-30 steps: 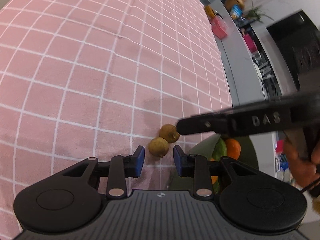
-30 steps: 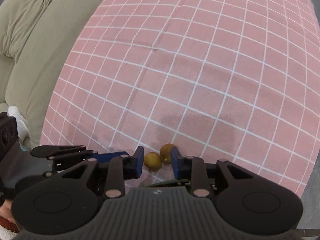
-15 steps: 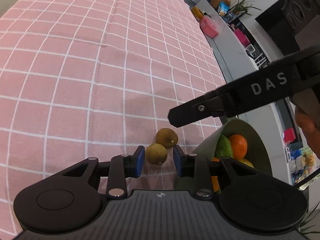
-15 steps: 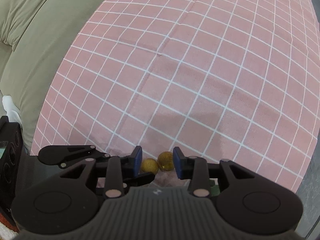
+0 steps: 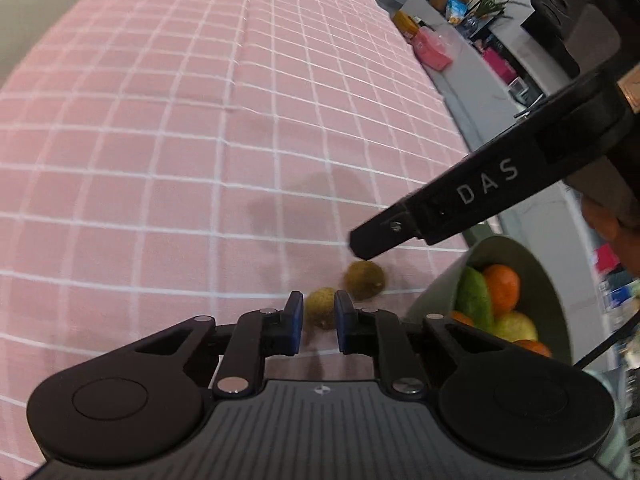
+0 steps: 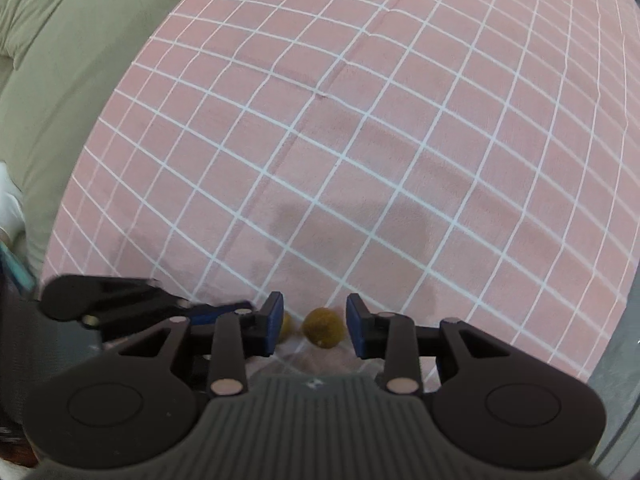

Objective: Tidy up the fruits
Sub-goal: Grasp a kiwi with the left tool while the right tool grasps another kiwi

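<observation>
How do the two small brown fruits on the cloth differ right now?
1. Grip: the pale fruit is pinched in the shut left tongs; the dark fruit sits untouched between the open right tongs.
2. Colour: the pale fruit is yellowish, the dark fruit browner.
Both are small and round, side by side on the pink checked cloth, outside the bowl.

Both fisheye views ride just behind their own gripper fingers, looking steeply down from close range at the pink white-gridded cloth [image 5: 168,168]. Both share two small brownish round fruits [image 5: 364,280] [image 6: 323,327] at lower centre. The left view also catches the grey-green fruit bowl [image 5: 560,304] at lower right.
</observation>
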`<state>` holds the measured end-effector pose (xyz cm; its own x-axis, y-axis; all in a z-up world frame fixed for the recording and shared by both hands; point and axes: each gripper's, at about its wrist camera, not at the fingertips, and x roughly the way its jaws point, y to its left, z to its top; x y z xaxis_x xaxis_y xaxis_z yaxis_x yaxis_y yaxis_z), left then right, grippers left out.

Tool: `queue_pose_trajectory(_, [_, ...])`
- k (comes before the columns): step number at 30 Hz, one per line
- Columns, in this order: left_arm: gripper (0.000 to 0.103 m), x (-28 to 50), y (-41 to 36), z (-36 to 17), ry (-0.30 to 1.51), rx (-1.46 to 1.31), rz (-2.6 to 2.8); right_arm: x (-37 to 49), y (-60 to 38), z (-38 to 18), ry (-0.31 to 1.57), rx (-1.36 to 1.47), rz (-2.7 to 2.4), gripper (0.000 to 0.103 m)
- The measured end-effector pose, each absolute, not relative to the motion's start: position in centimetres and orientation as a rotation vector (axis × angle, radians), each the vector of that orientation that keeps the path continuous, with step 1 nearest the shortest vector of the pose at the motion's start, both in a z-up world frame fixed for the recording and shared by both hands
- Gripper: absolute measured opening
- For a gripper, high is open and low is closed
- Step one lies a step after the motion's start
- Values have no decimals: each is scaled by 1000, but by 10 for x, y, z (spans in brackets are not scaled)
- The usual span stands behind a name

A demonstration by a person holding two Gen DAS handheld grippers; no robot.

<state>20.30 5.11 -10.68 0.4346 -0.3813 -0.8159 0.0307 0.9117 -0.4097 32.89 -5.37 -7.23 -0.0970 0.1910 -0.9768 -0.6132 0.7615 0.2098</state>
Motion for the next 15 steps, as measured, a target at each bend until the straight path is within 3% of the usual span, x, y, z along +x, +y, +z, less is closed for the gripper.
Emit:
queue_pose_trajectory(5, [19, 192, 63, -100, 1085, -332, -285, 330, -47, -77, 1547, -416, 715, 31])
queue_pose_trajectory(9, [28, 185, 64, -97, 1084, -280, -295, 323, -39, -84, 1563, -500, 735, 32])
queue_pose_trajectory(15, [31, 186, 53, -101, 1101, -274, -362, 315, -32, -96, 1570, -610, 752, 31])
